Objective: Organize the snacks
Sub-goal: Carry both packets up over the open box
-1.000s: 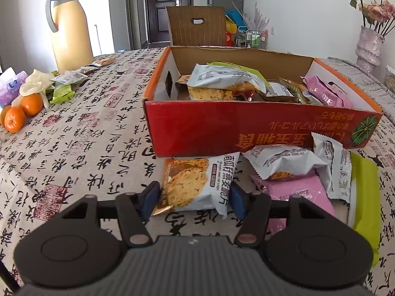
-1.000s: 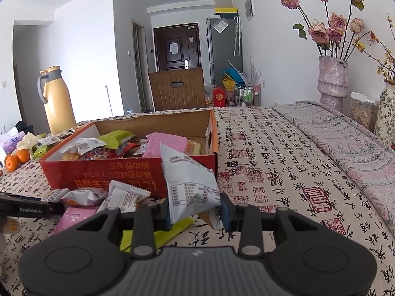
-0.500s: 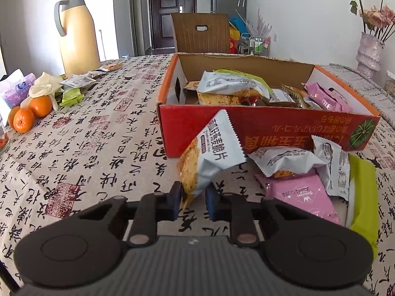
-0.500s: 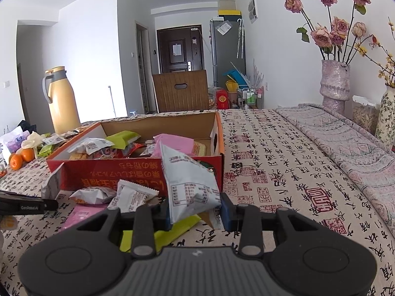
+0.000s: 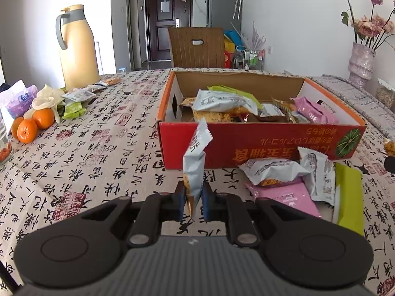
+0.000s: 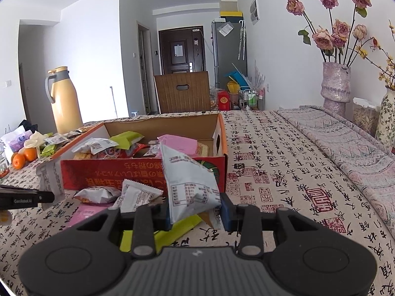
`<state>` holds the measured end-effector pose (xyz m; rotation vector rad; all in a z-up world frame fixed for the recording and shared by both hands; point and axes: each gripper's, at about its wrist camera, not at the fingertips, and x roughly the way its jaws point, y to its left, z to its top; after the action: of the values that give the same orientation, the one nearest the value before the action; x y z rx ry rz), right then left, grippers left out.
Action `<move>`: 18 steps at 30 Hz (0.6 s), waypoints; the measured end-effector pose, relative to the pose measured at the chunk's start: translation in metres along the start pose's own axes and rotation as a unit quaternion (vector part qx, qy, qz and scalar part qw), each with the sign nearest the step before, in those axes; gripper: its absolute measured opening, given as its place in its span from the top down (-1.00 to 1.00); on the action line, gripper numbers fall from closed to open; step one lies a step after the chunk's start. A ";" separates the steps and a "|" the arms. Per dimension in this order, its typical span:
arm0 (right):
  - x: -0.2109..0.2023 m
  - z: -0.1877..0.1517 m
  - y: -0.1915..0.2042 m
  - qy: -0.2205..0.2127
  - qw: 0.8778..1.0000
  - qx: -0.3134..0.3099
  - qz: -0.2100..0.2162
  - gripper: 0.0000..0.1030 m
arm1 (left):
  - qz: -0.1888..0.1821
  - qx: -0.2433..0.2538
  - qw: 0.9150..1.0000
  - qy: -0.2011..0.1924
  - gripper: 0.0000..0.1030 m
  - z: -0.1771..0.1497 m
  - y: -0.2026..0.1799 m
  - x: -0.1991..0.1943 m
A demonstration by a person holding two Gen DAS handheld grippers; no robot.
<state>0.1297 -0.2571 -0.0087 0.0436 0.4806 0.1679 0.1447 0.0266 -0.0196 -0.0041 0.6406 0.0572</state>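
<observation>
A red cardboard box [image 5: 284, 150] with an orange rim holds several snack packets. My left gripper [image 5: 193, 201] is shut on a grey-white cracker packet [image 5: 196, 162], held upright just in front of the box's left end. My right gripper [image 6: 196, 213] is shut on a grey-white snack packet [image 6: 190, 182] near the box's [image 6: 138, 175] right end. The left gripper's tip [image 6: 37, 197] and its packet [image 6: 50, 182] show at the left of the right wrist view. Loose grey, pink [image 5: 286, 197] and green [image 5: 349, 197] packets lie before the box.
A yellow thermos jug [image 5: 76, 46], oranges [image 5: 34, 125], a tissue pack and small packets stand at the table's left. A wooden chair back [image 5: 196, 46] is beyond the table. Vases of roses [image 6: 337, 83] line the right edge, over a grey cloth.
My left gripper closed on the cracker packet that lay flat on the table and raised it on end. The right gripper kept still with its packet.
</observation>
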 end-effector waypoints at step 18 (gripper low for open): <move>-0.008 0.001 0.002 -0.006 1.000 -0.004 0.006 0.32 | -0.018 0.001 0.999 -0.044 0.73 0.010 -0.004 -0.031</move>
<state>0.1230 -0.2567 -0.0041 0.0395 0.4678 0.1807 0.1259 0.0213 0.0069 -0.0102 0.5525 0.0223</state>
